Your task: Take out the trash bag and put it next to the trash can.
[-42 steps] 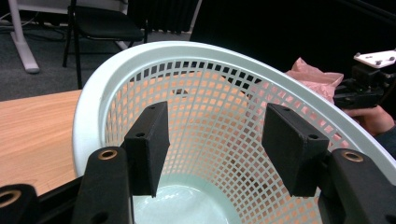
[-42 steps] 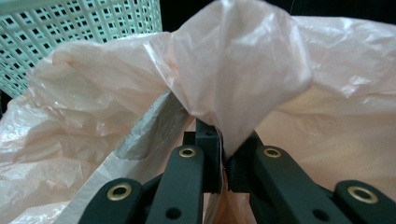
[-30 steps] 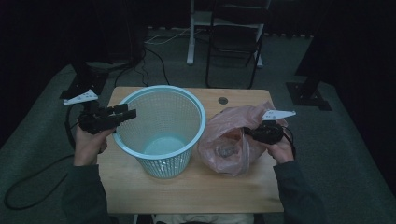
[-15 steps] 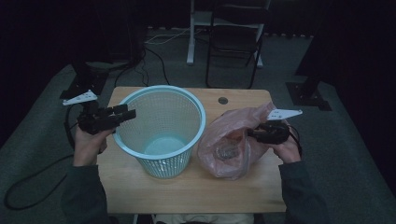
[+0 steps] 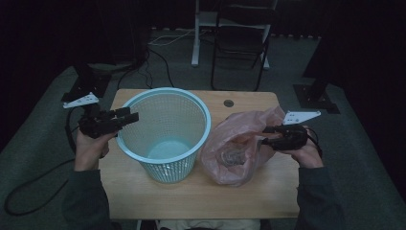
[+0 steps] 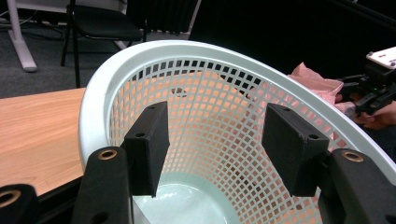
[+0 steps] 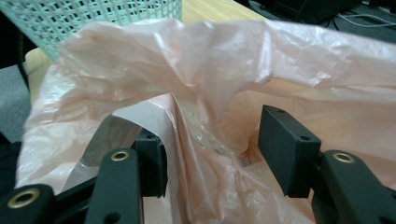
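While the pink bag [image 5: 239, 148] lies crumpled on the table [image 5: 191, 191] beside the basket [image 5: 165, 129], my right gripper [image 5: 267, 135] straddles its film, jaws apart; my left gripper [image 5: 125, 116] gapes empty over the rim. I judge lining hasn't begun.

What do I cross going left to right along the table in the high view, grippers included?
Left gripper → light blue basket → pink plastic bag → right gripper. The left gripper's jaws stand open at the basket's rim, the right's open at the bag's edge.
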Demonstrator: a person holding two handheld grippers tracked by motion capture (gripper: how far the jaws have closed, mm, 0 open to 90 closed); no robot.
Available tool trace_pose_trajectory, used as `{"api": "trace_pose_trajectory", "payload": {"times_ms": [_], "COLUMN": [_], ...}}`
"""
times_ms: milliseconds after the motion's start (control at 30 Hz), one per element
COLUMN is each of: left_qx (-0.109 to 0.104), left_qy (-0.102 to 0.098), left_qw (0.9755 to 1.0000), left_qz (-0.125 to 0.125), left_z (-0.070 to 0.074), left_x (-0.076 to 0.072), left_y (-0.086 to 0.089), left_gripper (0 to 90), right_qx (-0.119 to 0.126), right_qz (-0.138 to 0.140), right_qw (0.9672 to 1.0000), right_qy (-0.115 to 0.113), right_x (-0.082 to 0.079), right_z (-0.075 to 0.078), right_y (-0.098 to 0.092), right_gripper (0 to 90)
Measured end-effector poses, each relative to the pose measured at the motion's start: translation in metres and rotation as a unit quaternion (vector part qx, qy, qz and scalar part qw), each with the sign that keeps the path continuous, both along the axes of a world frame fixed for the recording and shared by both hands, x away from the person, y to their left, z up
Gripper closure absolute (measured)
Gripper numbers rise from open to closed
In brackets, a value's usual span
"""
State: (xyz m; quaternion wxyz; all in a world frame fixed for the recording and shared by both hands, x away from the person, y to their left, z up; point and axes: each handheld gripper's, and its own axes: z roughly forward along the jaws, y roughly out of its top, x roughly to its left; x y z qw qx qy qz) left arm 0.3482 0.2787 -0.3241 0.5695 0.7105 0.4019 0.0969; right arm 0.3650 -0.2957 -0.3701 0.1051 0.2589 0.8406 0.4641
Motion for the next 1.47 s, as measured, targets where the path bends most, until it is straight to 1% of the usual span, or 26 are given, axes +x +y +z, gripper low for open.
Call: {"api": "trace_pose_trajectory", "payload": {"times_ms": [33,267,367,533,667,767,833,967,1100,1300,1467], "left_qx": [0.0,0.0,-0.001,-0.002,-0.003,-0.004,-0.005,-0.005,-0.003,-0.008,-0.008], "left_qy": [0.0,0.002,0.002,0.003,0.004,0.003,0.003,0.003,0.003,0.001,0.001], "left_qw": [1.0,1.0,1.0,1.0,1.0,1.0,1.0,1.0,1.0,1.0,1.0], "left_qz": [0.0,0.0,0.001,0.001,0.002,0.003,0.003,0.002,0.002,0.005,0.005], "left_z": [0.0,-0.001,-0.001,-0.001,-0.002,-0.001,-0.001,-0.002,-0.002,-0.001,0.0], "left_x": [0.0,0.0,0.0,0.001,0.001,0.0,0.0,0.0,0.0,-0.001,-0.001], "left_y": [0.0,0.001,0.001,0.002,0.002,0.003,0.003,0.003,0.003,0.005,0.005], "left_gripper": [41.4,41.3,41.3,41.4,41.4,41.4,41.4,41.4,41.4,41.4,41.4], "right_qx": [-0.001,-0.011,-0.017,-0.019,-0.019,-0.033,-0.037,-0.027,-0.029,-0.031,-0.032], "right_qz": [0.003,0.013,0.016,0.015,0.007,-0.01,-0.018,-0.028,-0.028,-0.025,-0.027], "right_qw": [1.0,0.9998,0.9996,0.9996,0.9997,0.9993,0.999,0.999,0.9989,0.999,0.9989], "right_qy": [-0.004,-0.01,-0.015,-0.015,-0.016,-0.014,-0.015,-0.022,-0.023,-0.022,-0.02], "right_x": [-0.003,-0.014,-0.017,-0.021,-0.022,-0.024,-0.026,-0.03,-0.031,-0.03,-0.031], "right_z": [0.003,0.016,0.02,0.023,0.024,0.026,0.028,0.031,0.03,0.029,0.026], "right_y": [-0.003,-0.015,-0.019,-0.025,-0.03,-0.036,-0.041,-0.049,-0.051,-0.05,-0.052], "right_gripper": [46.0,46.1,46.1,45.5,44.9,44.8,44.8,44.8,44.8,44.1,44.2]}}
